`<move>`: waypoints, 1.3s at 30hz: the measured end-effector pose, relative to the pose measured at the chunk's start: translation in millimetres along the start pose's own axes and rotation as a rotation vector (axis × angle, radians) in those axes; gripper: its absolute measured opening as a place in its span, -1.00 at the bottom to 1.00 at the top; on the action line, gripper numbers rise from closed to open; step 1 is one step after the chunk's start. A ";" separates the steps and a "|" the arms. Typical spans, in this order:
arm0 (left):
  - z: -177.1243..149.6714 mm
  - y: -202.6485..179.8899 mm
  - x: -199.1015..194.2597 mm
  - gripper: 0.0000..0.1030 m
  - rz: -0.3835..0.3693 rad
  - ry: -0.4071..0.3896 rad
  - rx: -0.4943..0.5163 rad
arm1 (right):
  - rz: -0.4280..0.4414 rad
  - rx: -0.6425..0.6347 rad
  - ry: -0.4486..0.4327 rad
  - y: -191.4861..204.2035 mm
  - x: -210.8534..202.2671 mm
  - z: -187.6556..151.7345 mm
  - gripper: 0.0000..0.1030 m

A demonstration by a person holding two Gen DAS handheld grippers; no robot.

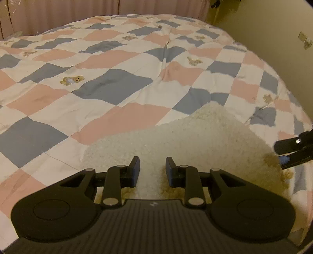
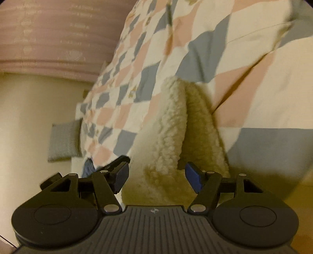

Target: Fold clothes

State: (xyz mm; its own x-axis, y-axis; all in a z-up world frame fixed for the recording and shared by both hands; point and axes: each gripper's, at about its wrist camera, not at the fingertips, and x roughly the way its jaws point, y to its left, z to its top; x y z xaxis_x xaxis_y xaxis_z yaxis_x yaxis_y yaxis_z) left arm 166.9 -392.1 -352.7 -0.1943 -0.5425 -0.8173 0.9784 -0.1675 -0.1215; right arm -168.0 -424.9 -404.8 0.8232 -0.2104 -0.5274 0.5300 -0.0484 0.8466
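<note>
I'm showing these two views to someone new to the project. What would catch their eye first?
First the checkered quilt in pink, blue and white with small teddy bears, filling the bed. Next the cream fleece garment lying on it at the near edge, a fold ridge standing up in the right wrist view. The left gripper and right gripper both sit open over the fleece.

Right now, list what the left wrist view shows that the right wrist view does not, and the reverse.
Only the left wrist view shows the left gripper, jaws apart over the fleece garment, and teddy bear prints on the quilt.

Only the right wrist view shows a grey cushion against the wall.

Both show the fleece garment, the checked quilt, the pink curtain and the right gripper, open.
</note>
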 end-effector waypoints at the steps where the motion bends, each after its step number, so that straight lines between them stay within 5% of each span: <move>1: -0.2 -2.6 0.7 -0.55 0.003 0.002 0.010 | -0.040 -0.026 0.011 1.2 9.4 0.7 -0.48; 6: -5.9 -17.1 21.3 -0.55 0.039 0.065 0.093 | -0.106 0.022 0.009 -12.4 29.6 7.8 -0.57; 9: -10.0 -26.1 36.4 -0.55 0.064 0.113 0.147 | -0.094 0.058 0.067 -18.2 31.8 13.1 -0.13; 13: -10.3 -25.1 37.6 -0.54 0.074 0.114 0.116 | -0.027 0.091 -0.072 -22.4 -9.1 26.1 -0.18; 15: -12.8 -25.8 37.3 -0.54 0.080 0.108 0.120 | -0.072 0.139 -0.049 -38.6 -13.4 34.4 -0.89; 16: -14.1 -26.2 37.2 -0.54 0.082 0.105 0.123 | -0.096 0.163 -0.031 -47.2 -14.6 38.6 -0.91; 24: -13.9 -29.6 40.9 -0.54 0.104 0.116 0.143 | 0.069 0.167 0.369 -69.2 62.3 41.6 -0.93; 27: -14.9 -34.7 47.4 -0.51 0.114 0.141 0.154 | 0.020 0.135 0.515 -77.7 74.0 36.8 -1.00; 30: -15.1 -39.8 50.2 -0.50 0.147 0.141 0.154 | -0.041 0.038 0.475 -75.2 56.4 34.2 -1.00; 35: -13.7 -41.5 54.6 -0.50 0.185 0.144 0.136 | -0.366 -0.300 0.535 -55.9 42.8 -15.7 -0.97; 37: -12.7 -42.5 53.5 -0.51 0.189 0.144 0.141 | -0.401 -0.309 0.360 -40.0 17.6 -24.8 -0.76; 39: -14.4 -44.1 52.1 -0.52 0.191 0.138 0.158 | -0.400 -0.317 0.132 -12.2 -13.4 -28.2 -0.76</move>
State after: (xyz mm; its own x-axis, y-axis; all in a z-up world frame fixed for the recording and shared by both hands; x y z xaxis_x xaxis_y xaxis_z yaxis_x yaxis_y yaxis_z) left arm 114.7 -401.1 -398.0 0.0147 -0.4612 -0.8872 0.9711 -0.2049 0.1227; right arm -179.7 -394.0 -410.1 0.5520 -0.1104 -0.8265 0.8267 0.2021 0.5251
